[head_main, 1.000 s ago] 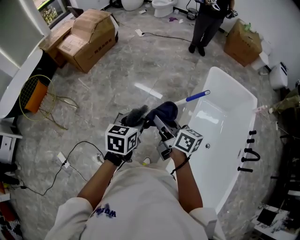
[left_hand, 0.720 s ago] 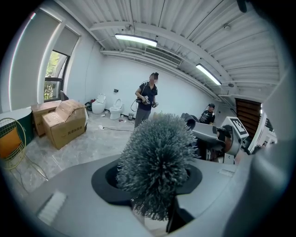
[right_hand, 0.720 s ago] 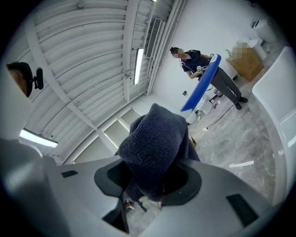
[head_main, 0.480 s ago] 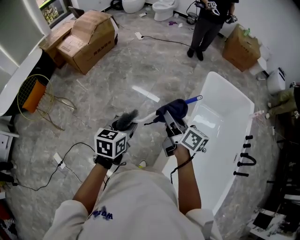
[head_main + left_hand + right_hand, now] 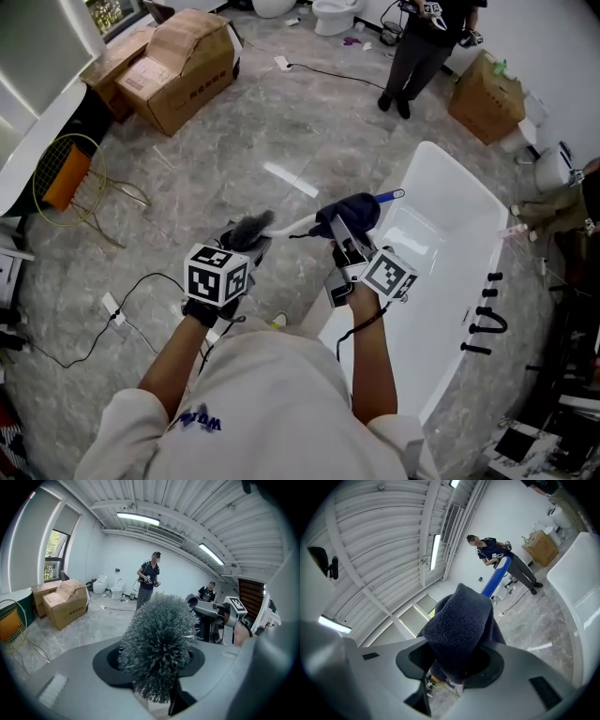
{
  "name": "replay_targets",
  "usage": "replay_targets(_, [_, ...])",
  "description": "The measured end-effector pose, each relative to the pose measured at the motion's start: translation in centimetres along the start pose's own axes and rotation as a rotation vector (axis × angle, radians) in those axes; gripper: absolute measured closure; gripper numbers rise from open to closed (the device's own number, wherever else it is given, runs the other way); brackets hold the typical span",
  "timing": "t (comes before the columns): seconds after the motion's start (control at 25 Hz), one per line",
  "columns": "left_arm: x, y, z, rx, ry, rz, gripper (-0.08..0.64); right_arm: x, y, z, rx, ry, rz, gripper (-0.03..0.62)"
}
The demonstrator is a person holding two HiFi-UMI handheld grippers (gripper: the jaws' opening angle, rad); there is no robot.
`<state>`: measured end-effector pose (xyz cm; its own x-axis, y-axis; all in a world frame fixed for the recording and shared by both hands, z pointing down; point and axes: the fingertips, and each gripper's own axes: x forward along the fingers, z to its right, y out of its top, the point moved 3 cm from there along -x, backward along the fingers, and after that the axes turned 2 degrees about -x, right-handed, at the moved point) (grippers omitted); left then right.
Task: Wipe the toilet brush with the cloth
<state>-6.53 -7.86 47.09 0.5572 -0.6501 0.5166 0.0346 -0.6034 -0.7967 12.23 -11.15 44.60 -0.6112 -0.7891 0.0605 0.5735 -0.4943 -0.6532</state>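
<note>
The toilet brush has a grey bristle head (image 5: 248,228), a white shaft (image 5: 295,223) and a blue handle end (image 5: 386,196). It is held roughly level above the floor, beside the bathtub. My left gripper (image 5: 246,244) is shut on the brush just below the bristle head (image 5: 159,644), which fills the left gripper view. A dark blue cloth (image 5: 349,214) is wrapped round the shaft near the blue end. My right gripper (image 5: 345,236) holds the cloth (image 5: 459,630), and its jaws are closing on it. The blue handle (image 5: 494,576) sticks out past the cloth.
A white bathtub (image 5: 459,281) stands at the right. Cardboard boxes (image 5: 187,66) lie at the far left and a person (image 5: 417,47) stands at the back. An orange wire basket (image 5: 61,178) and a floor cable (image 5: 141,300) are at the left.
The two grippers have drawn apart along the brush: the cloth has slid toward the blue end and the bristle head has shifted left.
</note>
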Motion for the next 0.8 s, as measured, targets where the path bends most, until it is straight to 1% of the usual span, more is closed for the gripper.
replay_targets(0.08, [0.1,0.0,0.0,0.004,-0.001,0.000,0.373,0.3,-0.8,-0.3,-0.003,0.011,-0.012,0.423])
replay_targets(0.24, [0.9,0.9,0.9,0.006,0.000,-0.001,0.371,0.8,-0.9,-0.8,-0.010,0.038,-0.045,0.423])
replay_targets(0.52, [1.4,0.8,1.4,0.013,0.000,-0.018,0.373,1.5,-3.7,-2.9,-0.023,0.079,-0.129,0.425])
replay_targets(0.6, [1.7,0.9,1.5,0.011,0.000,-0.020,0.371,1.6,-4.2,-3.2,-0.059,0.099,-0.167,0.423])
replay_targets(0.72, [1.7,0.9,1.2,0.007,-0.003,-0.017,0.373,1.9,-5.5,-4.0,-0.151,0.150,-0.252,0.420])
replay_targets(0.8, [1.5,0.7,1.0,0.010,-0.002,-0.020,0.373,1.9,-5.9,-4.1,-0.170,0.160,-0.279,0.420])
